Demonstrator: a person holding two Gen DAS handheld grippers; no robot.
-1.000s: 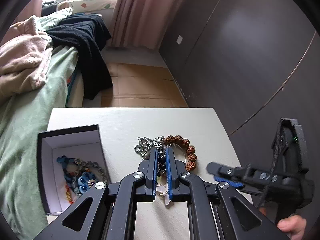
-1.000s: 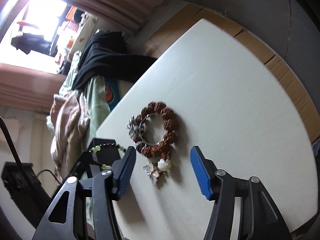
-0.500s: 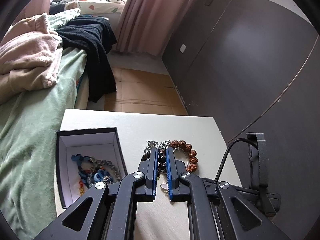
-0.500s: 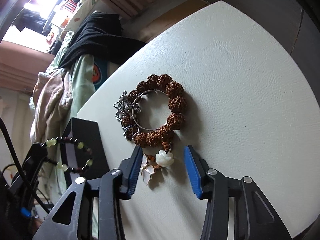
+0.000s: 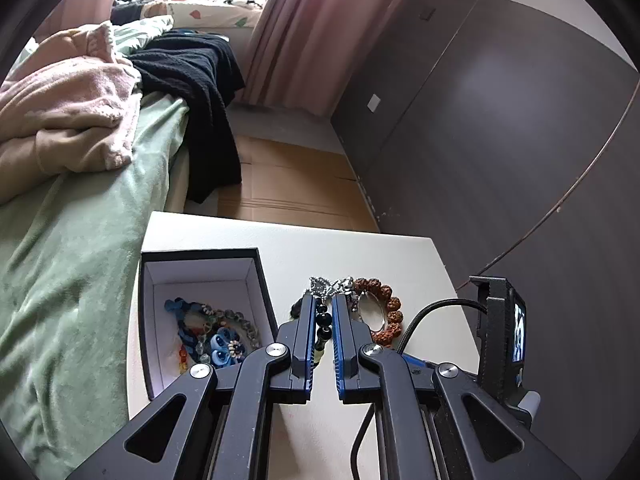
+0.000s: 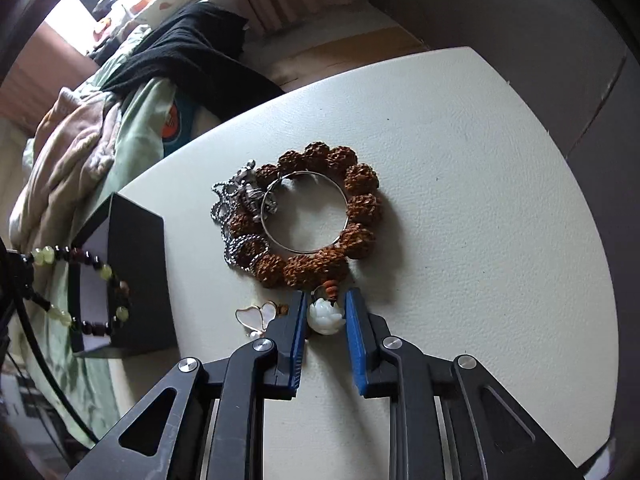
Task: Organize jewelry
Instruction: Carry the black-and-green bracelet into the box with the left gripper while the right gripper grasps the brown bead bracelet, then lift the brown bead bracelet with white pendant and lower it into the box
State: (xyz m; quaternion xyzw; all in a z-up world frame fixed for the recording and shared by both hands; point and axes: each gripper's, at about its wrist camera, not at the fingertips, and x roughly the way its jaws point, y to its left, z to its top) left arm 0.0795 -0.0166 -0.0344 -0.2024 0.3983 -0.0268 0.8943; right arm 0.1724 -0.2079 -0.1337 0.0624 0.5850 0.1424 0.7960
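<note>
My left gripper (image 5: pixel 322 308) is shut on a bracelet of dark and pale green beads (image 5: pixel 323 322), held above the table beside the black jewelry box (image 5: pixel 256 276); the same bracelet (image 6: pixel 86 284) hangs by the box (image 6: pixel 132 276) in the right wrist view. The box holds several bracelets (image 5: pixel 212 332). My right gripper (image 6: pixel 325 304) has closed around the white flower charm (image 6: pixel 326 315) of a brown knobbly bead bracelet (image 6: pixel 320 216) lying on the white table (image 6: pixel 460 200). A thin silver bangle (image 6: pixel 304 212) and a silver chain (image 6: pixel 236 208) lie on it.
A white butterfly charm (image 6: pixel 256 314) lies left of my right gripper. A bed with a green blanket (image 5: pixel 72 260), pink and black clothes runs along the table's left. A dark wardrobe wall (image 5: pixel 500 140) stands to the right. Cardboard covers the floor beyond.
My left gripper lifted the green-bead bracelet up and left toward the box. My right gripper moved down to the brown bracelet and closed around its white flower charm.
</note>
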